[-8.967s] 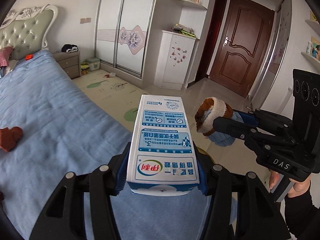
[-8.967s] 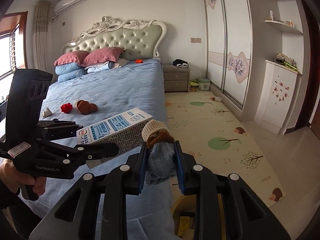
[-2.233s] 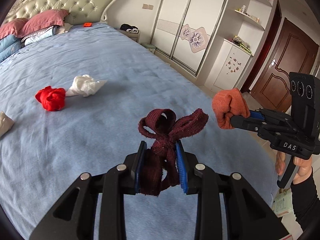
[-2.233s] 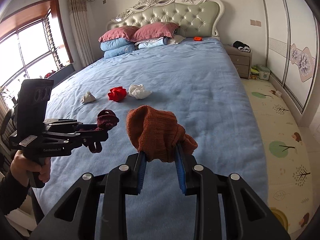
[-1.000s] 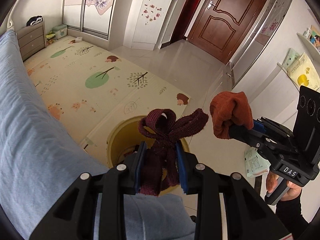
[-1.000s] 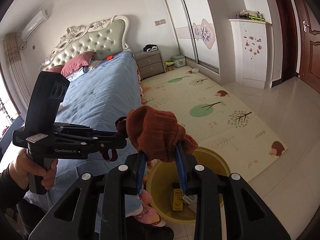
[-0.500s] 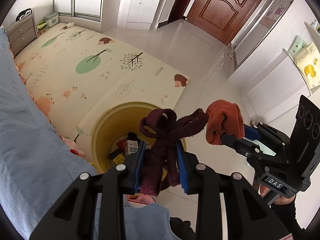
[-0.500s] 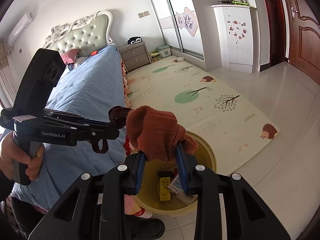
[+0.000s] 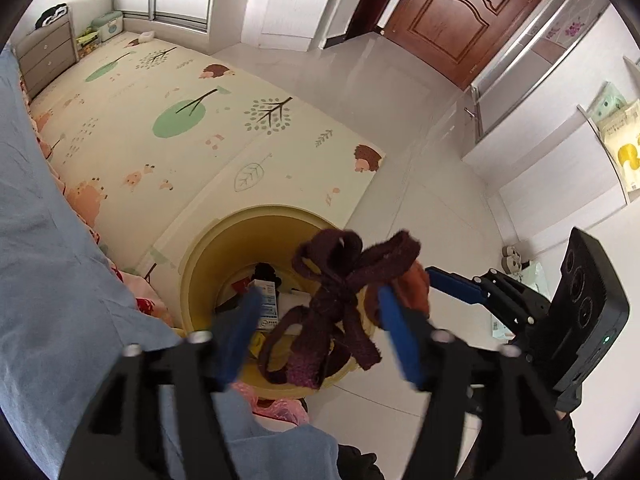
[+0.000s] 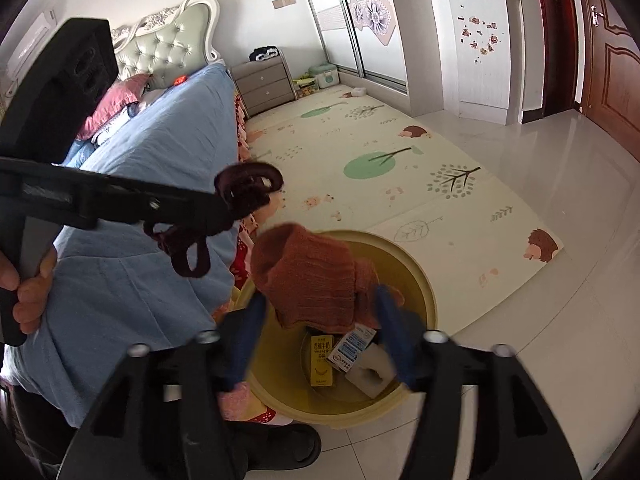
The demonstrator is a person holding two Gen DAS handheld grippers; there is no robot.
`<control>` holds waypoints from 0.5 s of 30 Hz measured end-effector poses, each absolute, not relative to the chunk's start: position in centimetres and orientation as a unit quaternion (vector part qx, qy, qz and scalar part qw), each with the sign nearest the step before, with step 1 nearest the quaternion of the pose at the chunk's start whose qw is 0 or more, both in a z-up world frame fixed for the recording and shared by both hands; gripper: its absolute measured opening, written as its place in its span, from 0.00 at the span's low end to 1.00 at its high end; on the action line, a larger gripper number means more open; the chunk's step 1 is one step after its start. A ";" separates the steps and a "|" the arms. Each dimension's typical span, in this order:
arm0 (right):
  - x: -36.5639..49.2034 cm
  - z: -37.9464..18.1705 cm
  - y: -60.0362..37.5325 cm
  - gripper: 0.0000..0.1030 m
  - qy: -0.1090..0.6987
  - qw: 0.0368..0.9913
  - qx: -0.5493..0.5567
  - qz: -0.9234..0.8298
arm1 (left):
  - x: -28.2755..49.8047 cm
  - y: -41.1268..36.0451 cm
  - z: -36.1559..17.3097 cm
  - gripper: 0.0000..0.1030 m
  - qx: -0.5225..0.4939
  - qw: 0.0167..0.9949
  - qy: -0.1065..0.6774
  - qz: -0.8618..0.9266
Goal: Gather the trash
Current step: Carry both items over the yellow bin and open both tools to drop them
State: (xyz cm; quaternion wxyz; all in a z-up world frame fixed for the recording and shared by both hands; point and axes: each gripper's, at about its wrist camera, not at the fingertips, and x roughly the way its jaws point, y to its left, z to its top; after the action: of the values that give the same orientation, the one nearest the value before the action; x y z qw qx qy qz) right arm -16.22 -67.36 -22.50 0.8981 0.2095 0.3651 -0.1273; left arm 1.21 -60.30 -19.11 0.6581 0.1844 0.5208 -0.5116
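A yellow bin stands on the floor at the bed's corner, with cartons inside. My left gripper hangs over it and its jaws are opening; a dark maroon knotted cloth strip hangs loose between the blue pads, touching neither. My right gripper is also opening above the bin. A rust-brown knitted cloth sits free between its pads. In the right wrist view the left gripper crosses from the left with the maroon strip.
The bed under a blue cover rises at the left, right against the bin. A patterned play mat lies beyond the bin, then tiled floor up to a brown door. A dark slipper lies below the bin.
Both grippers' jaws have sprung wide apart, letting go of the maroon strip and the rust-brown cloth. Both grippers have sunk closer to the bin's mouth.
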 end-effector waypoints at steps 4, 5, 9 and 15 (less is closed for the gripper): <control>-15.8 -23.3 -66.4 0.88 0.380 0.897 0.188 -0.125 | 2.1 -60.1 -19.3 0.96 0.163 0.656 0.540 -0.502; -15.9 -23.4 -66.3 0.88 0.378 0.898 0.184 -0.128 | 2.2 -60.1 -19.3 0.96 0.162 0.652 0.543 -0.503; -16.4 -22.9 -66.7 0.88 0.358 0.902 0.207 -0.123 | 1.8 -60.1 -19.0 0.96 0.169 0.659 0.529 -0.507; -16.5 -22.1 -67.0 0.88 0.350 0.901 0.225 -0.127 | 0.8 -59.7 -17.8 0.96 0.175 0.673 0.495 -0.522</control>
State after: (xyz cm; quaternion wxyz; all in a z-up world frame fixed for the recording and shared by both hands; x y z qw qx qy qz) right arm -16.49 -67.00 -22.05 0.9006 0.2252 0.3496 -0.1265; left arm 0.82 -59.70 -17.83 0.6728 0.1751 0.4946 -0.5216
